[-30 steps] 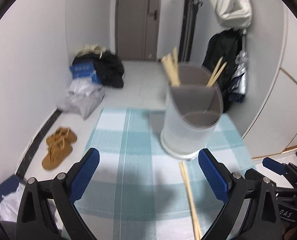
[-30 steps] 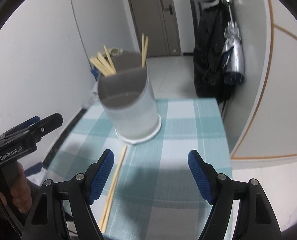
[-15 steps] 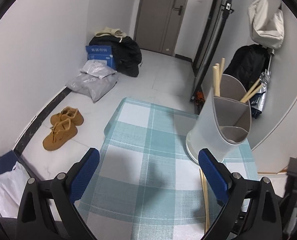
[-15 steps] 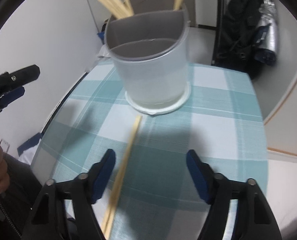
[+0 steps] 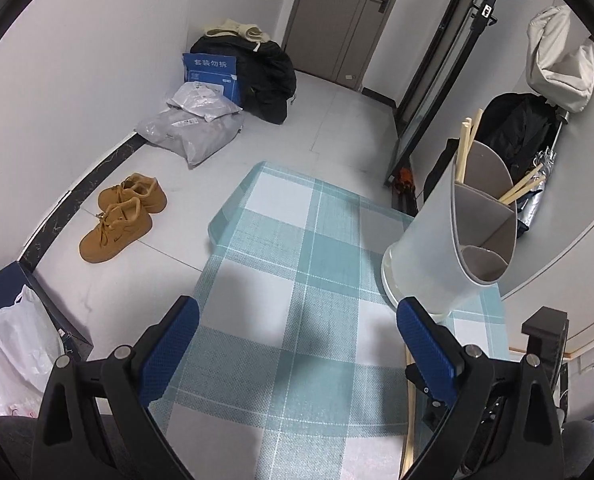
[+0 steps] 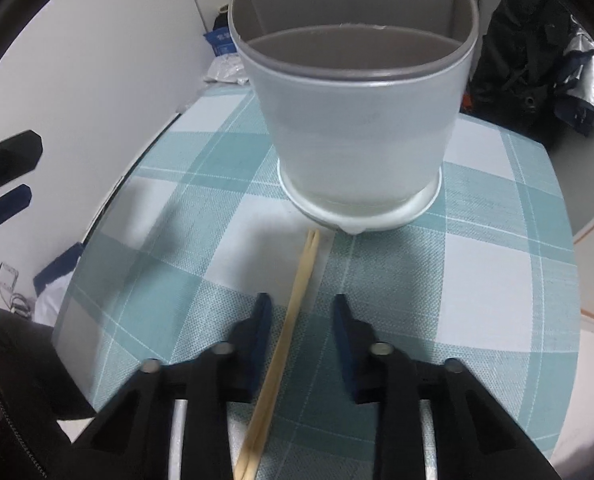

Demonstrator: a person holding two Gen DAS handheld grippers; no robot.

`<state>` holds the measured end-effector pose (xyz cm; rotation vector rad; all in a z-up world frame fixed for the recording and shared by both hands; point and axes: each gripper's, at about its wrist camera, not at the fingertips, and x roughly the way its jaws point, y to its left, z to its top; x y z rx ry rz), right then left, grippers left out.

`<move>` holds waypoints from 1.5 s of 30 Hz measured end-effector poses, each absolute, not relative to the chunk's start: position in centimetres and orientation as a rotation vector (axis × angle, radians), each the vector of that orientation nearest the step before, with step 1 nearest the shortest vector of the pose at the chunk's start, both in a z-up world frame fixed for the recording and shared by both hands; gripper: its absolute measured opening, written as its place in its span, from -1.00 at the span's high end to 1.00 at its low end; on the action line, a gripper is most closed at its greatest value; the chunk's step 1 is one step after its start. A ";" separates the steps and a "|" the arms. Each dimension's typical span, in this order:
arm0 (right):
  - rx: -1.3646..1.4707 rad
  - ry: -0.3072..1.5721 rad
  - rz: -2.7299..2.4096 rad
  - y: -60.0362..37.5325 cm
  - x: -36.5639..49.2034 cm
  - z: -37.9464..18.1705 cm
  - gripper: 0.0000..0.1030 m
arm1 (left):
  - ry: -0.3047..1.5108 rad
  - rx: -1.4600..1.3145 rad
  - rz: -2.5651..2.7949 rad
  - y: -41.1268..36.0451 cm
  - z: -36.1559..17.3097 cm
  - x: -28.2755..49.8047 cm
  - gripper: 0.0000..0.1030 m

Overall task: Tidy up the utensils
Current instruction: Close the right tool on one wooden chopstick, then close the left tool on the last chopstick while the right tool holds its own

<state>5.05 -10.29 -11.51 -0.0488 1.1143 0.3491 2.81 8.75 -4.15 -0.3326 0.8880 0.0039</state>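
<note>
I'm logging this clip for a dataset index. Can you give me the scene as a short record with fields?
surface: table with a teal checked cloth
container: frosted utensil holder, upright, with compartments
in container: chopsticks in the back compartments; front compartment looks empty
loose item: pair of chopsticks flat on the cloth, tips near the holder's base
right gripper: jaws have just been closing, chopsticks between them, pads not yet touching
left gripper: open, holding nothing
</note>
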 end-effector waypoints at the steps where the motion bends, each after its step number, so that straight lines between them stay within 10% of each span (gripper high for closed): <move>1: -0.049 1.120 0.349 -10.3 5.1 -11.6 0.72 | 0.887 -0.336 0.002 8.8 -4.1 2.8 -0.88; 20: 0.022 1.189 0.322 -14.9 5.1 -11.6 0.90 | 0.924 -0.360 -0.025 8.6 -4.7 2.8 -0.88; 36: -0.309 1.204 0.389 -11.0 7.9 -11.7 0.47 | 0.954 -0.394 0.018 9.8 -5.4 3.2 -0.88; 40: -0.275 1.203 0.382 -10.9 8.1 -11.7 0.90 | 0.965 -0.391 0.040 9.9 -5.8 3.2 -0.88; 45: -0.192 1.197 0.387 -12.4 8.0 -11.9 0.91 | 0.977 -0.362 0.045 9.4 -6.1 3.3 -0.88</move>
